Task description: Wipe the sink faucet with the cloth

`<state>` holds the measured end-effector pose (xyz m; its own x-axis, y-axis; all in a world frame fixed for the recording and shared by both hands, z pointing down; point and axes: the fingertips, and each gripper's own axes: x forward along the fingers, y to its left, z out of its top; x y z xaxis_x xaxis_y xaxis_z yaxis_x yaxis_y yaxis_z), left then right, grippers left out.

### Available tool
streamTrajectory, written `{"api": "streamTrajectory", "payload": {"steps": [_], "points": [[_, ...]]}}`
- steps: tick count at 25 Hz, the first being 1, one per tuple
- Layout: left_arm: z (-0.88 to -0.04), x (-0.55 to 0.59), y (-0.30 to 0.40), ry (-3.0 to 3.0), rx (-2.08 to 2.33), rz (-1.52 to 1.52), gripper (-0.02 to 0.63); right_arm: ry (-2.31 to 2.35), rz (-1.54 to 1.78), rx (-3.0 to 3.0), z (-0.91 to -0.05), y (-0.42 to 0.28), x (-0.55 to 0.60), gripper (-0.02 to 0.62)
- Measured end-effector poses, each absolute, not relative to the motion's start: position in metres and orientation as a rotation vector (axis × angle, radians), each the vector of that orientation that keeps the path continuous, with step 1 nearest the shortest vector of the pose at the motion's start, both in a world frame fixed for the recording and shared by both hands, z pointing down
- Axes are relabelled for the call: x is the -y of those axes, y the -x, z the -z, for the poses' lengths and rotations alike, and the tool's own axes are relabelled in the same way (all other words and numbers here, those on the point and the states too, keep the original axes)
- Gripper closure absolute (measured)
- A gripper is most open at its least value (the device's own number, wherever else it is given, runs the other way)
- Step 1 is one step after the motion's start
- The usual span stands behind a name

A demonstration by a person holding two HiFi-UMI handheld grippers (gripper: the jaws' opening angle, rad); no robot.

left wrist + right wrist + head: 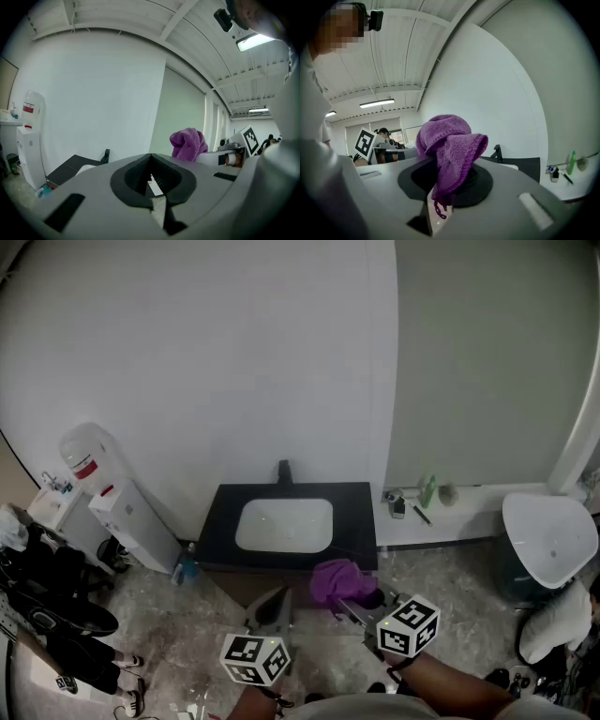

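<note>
Two handheld grippers sit nearest us, low in the head view. Our right gripper (354, 602) is clamped on one bunched purple knitted cloth (339, 581), which bulges above its jaws while a loose tail hangs below them. Our left gripper (273, 607) has its jaws together with nothing between them.

Just beyond both grippers is the front edge of one black bench (353, 521), with one white oval basin (284, 524) sunk into its middle. One short black faucet (283, 471) stands upright at the back edge, against the pale wall. The cloth hovers near the front right corner, well apart from the faucet.

We judge that the cloth is in hand but wiping has not begun. The next move calls for carrying the cloth across the basin and pressing it onto the faucet.

To the right, one white ledge (469, 517) holds one green bottle (427, 491) and a few small items too small to name.
</note>
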<state>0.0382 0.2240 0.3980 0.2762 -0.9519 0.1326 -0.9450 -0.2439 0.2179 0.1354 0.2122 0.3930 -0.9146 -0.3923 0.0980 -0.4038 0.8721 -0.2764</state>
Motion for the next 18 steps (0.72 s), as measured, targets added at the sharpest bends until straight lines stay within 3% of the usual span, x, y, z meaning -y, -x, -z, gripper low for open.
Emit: {"api": "streamTrajectory", "payload": {"steps": [18], "points": [[-0.384,-0.226,-0.02,-2.309,1.727,0.035,0.6,-0.659,-0.484,2.996,-0.397,-0.111,-0.216,0.529]]}}
